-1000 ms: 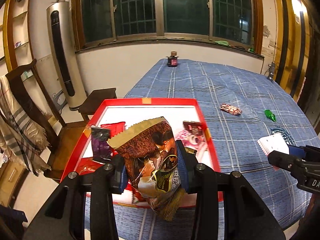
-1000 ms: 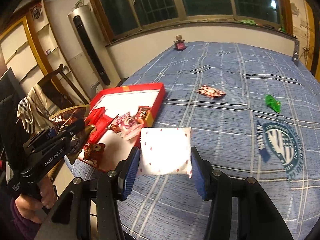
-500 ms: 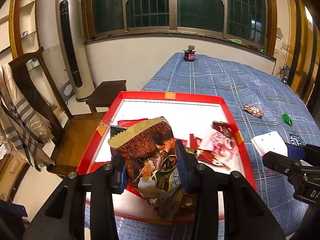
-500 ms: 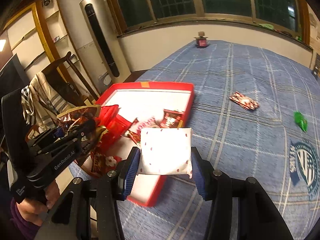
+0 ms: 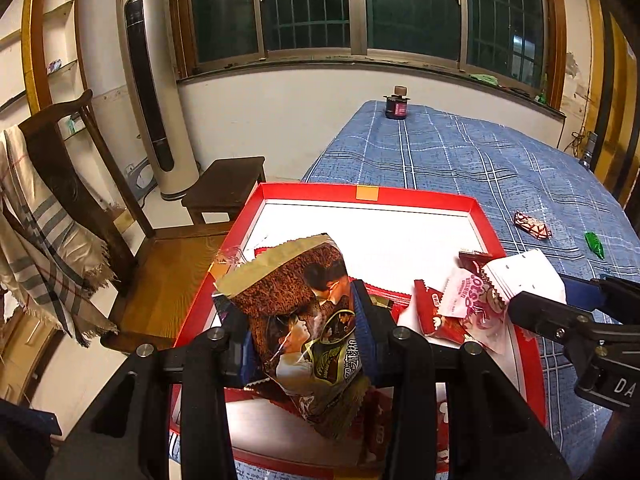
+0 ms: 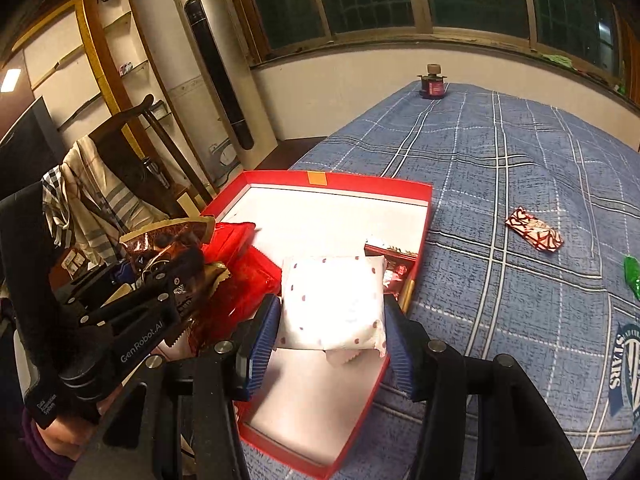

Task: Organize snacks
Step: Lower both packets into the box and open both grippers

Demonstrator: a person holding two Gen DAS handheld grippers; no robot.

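My left gripper [image 5: 300, 328] is shut on a brown snack bag [image 5: 296, 304] with a printed couple, held above the red box [image 5: 360, 192] with a white floor. My right gripper [image 6: 330, 312] is shut on a white packet with red dots [image 6: 332, 300], held over the box's [image 6: 360, 188] right side. The white packet also shows in the left wrist view [image 5: 528, 272]. The brown bag shows at the left of the right wrist view [image 6: 168, 240]. Red and pink snack packets [image 5: 460, 308] lie in the box.
The box sits at the left edge of a blue checked tablecloth [image 6: 520, 160]. On the cloth lie a red-and-white patterned snack [image 6: 534, 234] and a green candy [image 6: 632, 276]. A small dark jar [image 6: 432, 86] stands at the far end. A wooden chair [image 5: 80, 184] stands left.
Both grippers have moved left with their packets. The white packet went from over the cloth to over the box. The brown bag now hangs further over the box.
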